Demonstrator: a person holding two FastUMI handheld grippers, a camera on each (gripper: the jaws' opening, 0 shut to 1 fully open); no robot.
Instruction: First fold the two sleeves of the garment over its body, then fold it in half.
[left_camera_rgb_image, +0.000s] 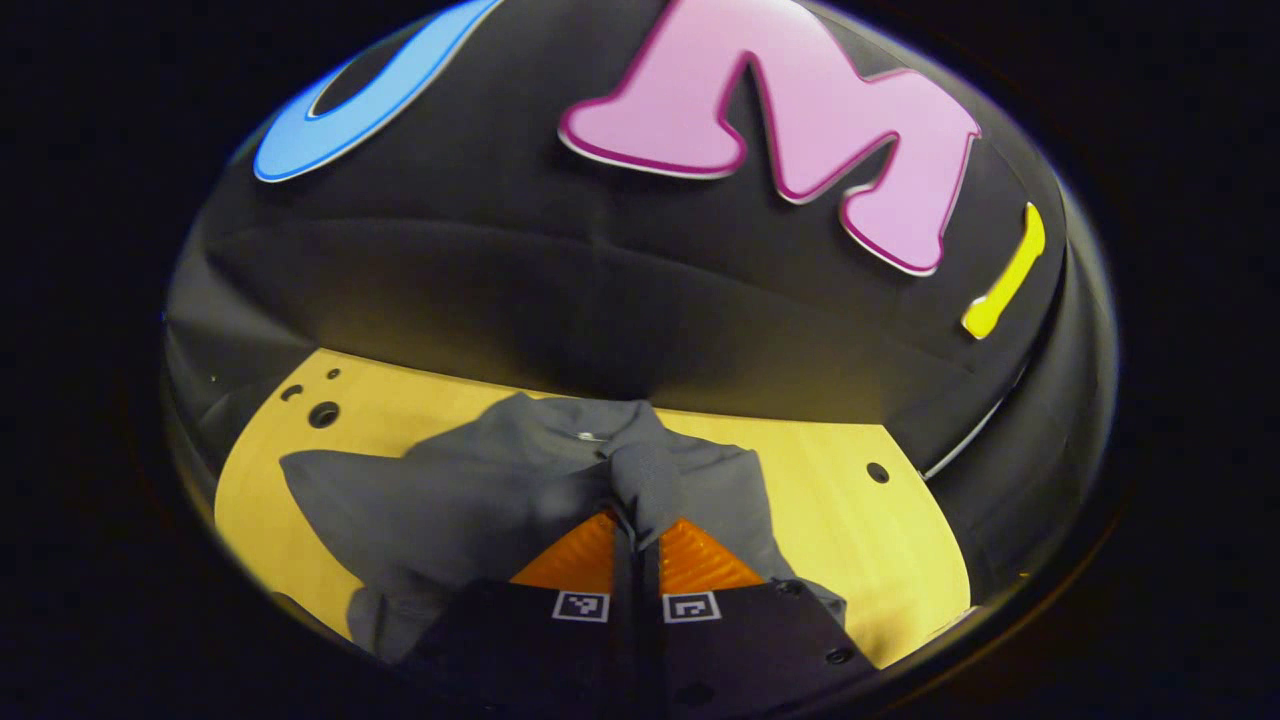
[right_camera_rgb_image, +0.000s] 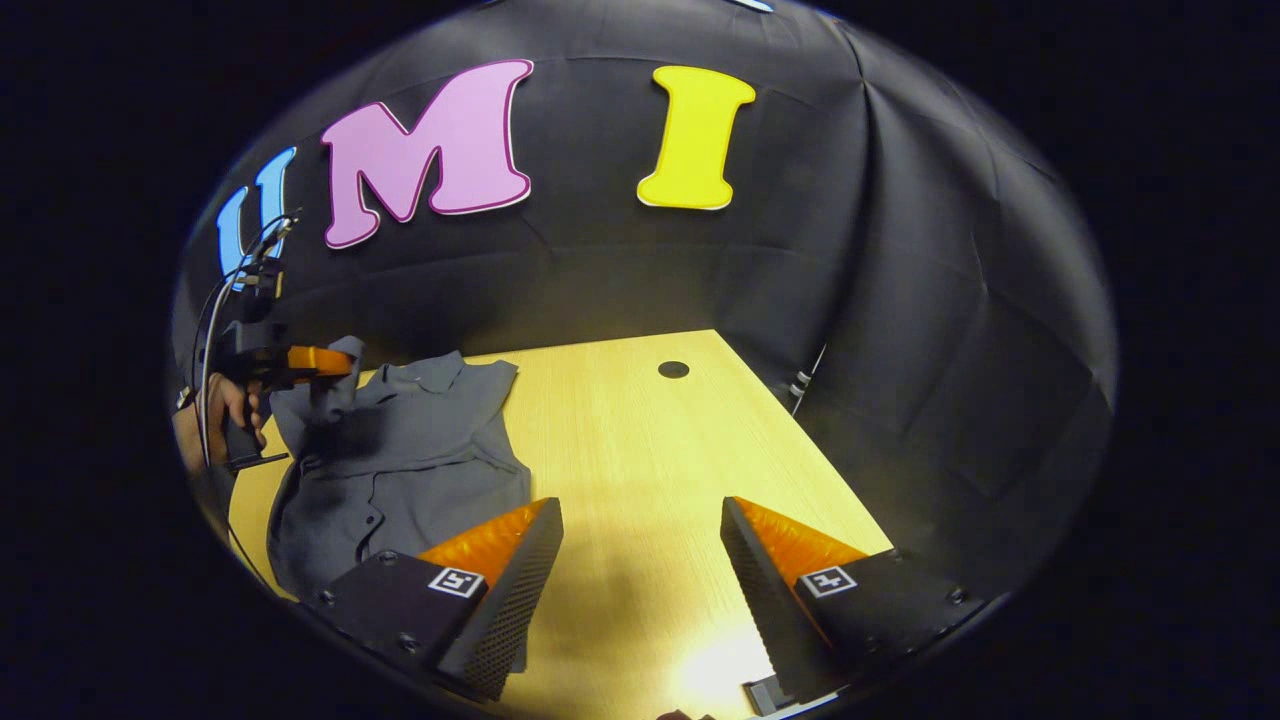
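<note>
- The grey button-front short-sleeved shirt (right_camera_rgb_image: 400, 455) lies on the pale wooden table (right_camera_rgb_image: 640, 470), left part, collar towards the booth's wall, hem nearest.
- Left gripper (left_camera_rgb_image: 636, 505) is pinched on a raised sleeve fold.
- Right gripper (right_camera_rgb_image: 640, 560) hangs spread wide over bare wood, just beside the hem.

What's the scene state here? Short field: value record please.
garment: grey shirt, lying on the table, buttons up
surface: wooden table with round holes
left gripper: shut on a fold of shirt fabric, lifting it above the body
right gripper: open, over bare table, to the right of the shirt, holding nothing
hand: seen in right gripper view, holding the left gripper
fold progress: a sleeve fold appears under way; half fold not yet done
</note>
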